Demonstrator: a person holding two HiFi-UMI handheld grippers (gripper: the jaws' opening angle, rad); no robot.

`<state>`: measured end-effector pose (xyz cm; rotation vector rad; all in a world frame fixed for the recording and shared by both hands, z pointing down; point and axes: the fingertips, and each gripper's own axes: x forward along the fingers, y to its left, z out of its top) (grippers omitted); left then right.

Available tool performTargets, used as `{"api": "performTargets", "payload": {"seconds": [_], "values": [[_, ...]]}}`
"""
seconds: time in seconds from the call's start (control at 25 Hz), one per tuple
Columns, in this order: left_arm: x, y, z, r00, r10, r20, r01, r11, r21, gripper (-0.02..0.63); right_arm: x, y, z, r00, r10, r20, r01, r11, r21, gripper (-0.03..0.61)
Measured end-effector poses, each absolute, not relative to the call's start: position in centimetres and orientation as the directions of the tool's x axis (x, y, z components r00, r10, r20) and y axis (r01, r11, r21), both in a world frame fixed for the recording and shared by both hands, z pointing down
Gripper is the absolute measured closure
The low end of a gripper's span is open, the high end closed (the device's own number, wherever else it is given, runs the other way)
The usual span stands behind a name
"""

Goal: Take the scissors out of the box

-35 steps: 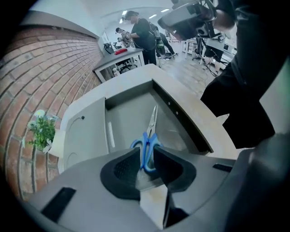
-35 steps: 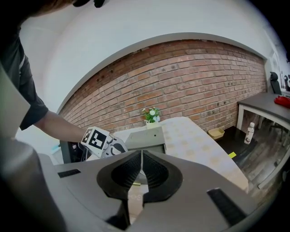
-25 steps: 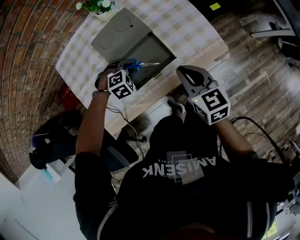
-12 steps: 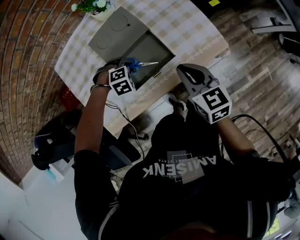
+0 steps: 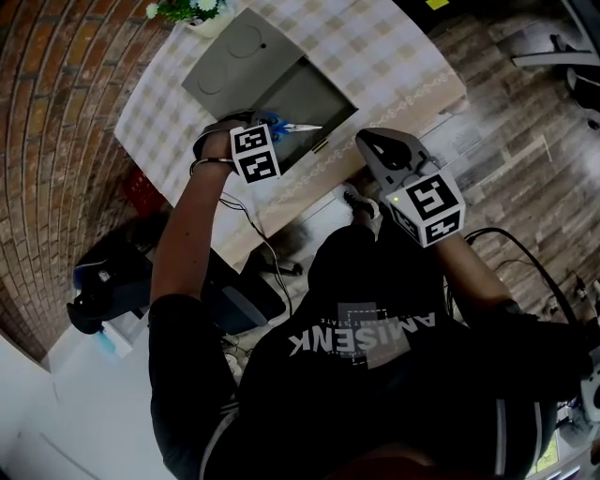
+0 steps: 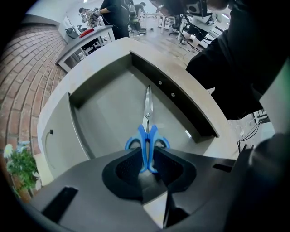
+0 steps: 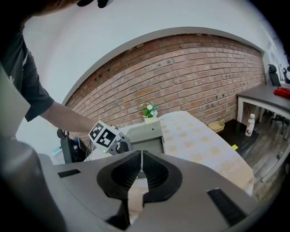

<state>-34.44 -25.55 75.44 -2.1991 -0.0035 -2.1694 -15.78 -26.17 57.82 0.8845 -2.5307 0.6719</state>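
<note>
The left gripper [image 6: 147,164] is clamped on the blue handles of the scissors [image 6: 147,134], its jaws pressed against them from both sides. The steel blades are closed and point away from the gripper, over the inside of the open grey box [image 6: 183,79]. Whether the blade tip touches the box floor cannot be told. From the head view the scissors [image 5: 287,127] lie across the near left part of the box [image 5: 309,98], and the left gripper [image 5: 266,131] comes in from the box's left edge. The box lid lies folded back flat toward the far corner of the table.

The right gripper [image 7: 141,159] has its jaws together with nothing between them. In the head view this right gripper [image 5: 375,146] is held off the near edge of the table, well apart from the box.

The table [image 5: 384,42] carries a beige checked tablecloth with a patterned border. A small potted plant [image 5: 191,11] with white flowers stands at its far corner, just beside the box lid. A red brick wall [image 7: 190,74] runs behind the table, and the floor [image 5: 525,141] is wood-look planks. To the right a grey side table [image 7: 263,96] stands with a white bottle [image 7: 250,124] on the floor beneath it
</note>
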Motion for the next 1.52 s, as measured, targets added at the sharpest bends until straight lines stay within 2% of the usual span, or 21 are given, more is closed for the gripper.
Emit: {"api": "performTargets", "payload": {"seconds": [0.4,0.68,0.92,1.52], "values": [[-34.6,-25.6,75.4,0.040,-0.047,0.998,0.038,-0.998,-0.049,0.523,-15.5,-26.0,57.9,-0.731,-0.481,0.484,-0.658,0.684,-0.314,0.535],[-34.8,-25.4,75.2,0.064,-0.078,0.995,-0.034,-0.997,-0.076,0.525,-15.1,-25.8,55.8,-0.732,-0.495,0.468,-0.657,0.695,-0.292,0.535],[-34.9,-24.5,74.8,0.048,-0.038,0.998,-0.065,-0.997,-0.035,0.525,-13.8,-25.5,54.2,-0.726,-0.514,0.458,-0.666,0.693,-0.278,0.535],[-34.1,-23.9,70.0,0.099,-0.108,0.989,-0.234,-0.969,-0.083,0.525,-12.5,-25.3,49.8,-0.760,-0.492,0.424,-0.616,0.754,-0.230,0.535]]}}
